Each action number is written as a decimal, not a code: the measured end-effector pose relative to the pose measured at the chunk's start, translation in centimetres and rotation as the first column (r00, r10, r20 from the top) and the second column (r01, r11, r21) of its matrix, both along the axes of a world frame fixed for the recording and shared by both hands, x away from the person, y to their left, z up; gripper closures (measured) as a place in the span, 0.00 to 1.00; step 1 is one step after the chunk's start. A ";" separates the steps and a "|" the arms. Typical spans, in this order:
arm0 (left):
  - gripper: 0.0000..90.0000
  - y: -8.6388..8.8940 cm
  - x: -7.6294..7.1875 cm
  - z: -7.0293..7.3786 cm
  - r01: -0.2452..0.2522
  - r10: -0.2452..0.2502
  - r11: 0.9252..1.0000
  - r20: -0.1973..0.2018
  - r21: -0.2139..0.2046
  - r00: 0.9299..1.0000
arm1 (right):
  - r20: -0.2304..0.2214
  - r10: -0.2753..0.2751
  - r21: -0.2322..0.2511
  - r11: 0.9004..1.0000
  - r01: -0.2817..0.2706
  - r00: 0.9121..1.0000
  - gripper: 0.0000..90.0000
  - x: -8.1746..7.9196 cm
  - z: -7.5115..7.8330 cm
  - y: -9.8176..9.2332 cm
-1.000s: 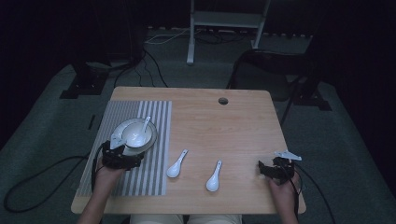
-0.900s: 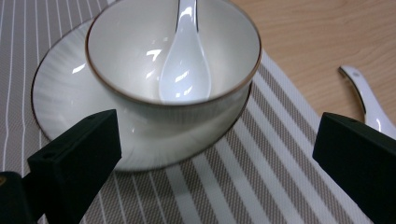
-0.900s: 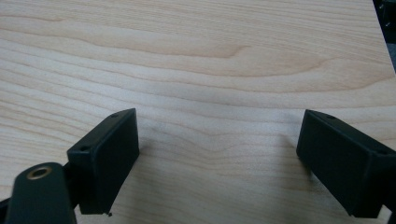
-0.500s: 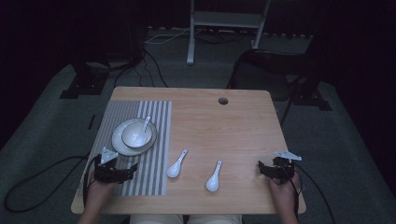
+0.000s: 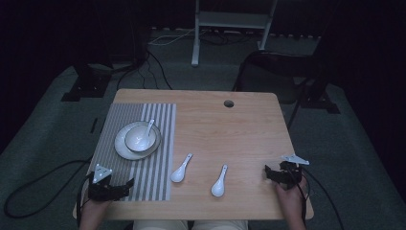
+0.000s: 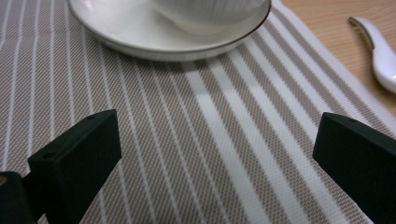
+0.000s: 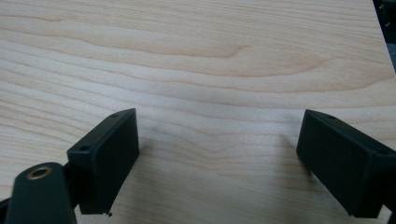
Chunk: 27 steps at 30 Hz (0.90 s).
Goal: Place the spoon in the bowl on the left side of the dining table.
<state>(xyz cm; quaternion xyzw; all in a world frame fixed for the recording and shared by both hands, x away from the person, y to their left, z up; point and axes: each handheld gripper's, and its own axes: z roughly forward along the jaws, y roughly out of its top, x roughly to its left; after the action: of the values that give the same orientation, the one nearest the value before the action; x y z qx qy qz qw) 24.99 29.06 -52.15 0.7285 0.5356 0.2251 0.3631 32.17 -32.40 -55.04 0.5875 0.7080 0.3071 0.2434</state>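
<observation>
A white bowl (image 5: 141,138) with a white spoon (image 5: 149,128) resting in it stands on a white plate (image 5: 121,146), on a striped placemat (image 5: 153,167) at the table's left. Two more white spoons (image 5: 181,168) (image 5: 219,181) lie on the bare wood near the front. My left gripper (image 5: 127,185) is open over the placemat's front part, well short of the plate. In the left gripper view its jaws (image 6: 219,140) stand wide apart with the plate (image 6: 140,37) ahead and a spoon (image 6: 380,53) at the right. My right gripper (image 5: 268,174) (image 7: 217,140) is open over bare wood at the front right.
The wooden table (image 5: 239,134) has a round cable hole (image 5: 229,103) near its far edge. Cables trail from both grippers off the table's front corners. Dark stands and a white frame (image 5: 230,19) sit on the floor beyond.
My left gripper has drawn back from the bowl and plate toward the table's front edge, open throughout. The bowl, spoons and right gripper have stayed put.
</observation>
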 end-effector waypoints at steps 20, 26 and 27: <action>0.01 3.2 -3.5 -1.2 -0.104 0.104 0.994 -0.009 0.023 0.995 | 0.000 0.000 0.000 1.000 0.000 1.000 0.14 0.0 0.0 0.0; 0.01 3.6 -4.0 -1.5 -0.122 0.123 0.992 -0.020 0.036 0.992 | 0.000 0.000 0.000 1.000 0.000 1.000 0.14 0.0 0.0 0.0; 0.01 3.8 -4.1 -1.5 -0.129 0.130 0.991 -0.018 0.038 0.991 | 0.000 0.000 0.000 1.000 0.000 1.000 0.14 0.0 0.0 0.0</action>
<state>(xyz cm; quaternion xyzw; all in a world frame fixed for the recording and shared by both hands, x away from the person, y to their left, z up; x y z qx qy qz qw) 20.93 32.82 -53.62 0.7010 0.5810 0.2506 0.3289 32.16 -32.40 -55.04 0.5874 0.7080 0.3072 0.2436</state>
